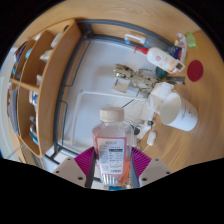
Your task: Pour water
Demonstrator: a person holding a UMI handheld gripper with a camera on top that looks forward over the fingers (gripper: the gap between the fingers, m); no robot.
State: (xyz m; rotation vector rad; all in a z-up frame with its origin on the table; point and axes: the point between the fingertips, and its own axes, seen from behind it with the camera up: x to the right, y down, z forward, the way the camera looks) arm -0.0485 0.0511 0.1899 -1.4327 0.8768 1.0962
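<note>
Bottle held above the tabletop

Jaws of the gripper (112,170) were closed on a clear bottle (112,140) with a white label, pink pads pressing both sides. Beyond it, on the wooden tabletop (190,140), stood a white cup (176,106)

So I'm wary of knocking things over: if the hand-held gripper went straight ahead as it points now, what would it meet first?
The clear bottle with the white label; it already stands between the fingers of the hand-held gripper. Beyond it the wooden tabletop looks bare for some way, though depth is hard to judge.
</note>
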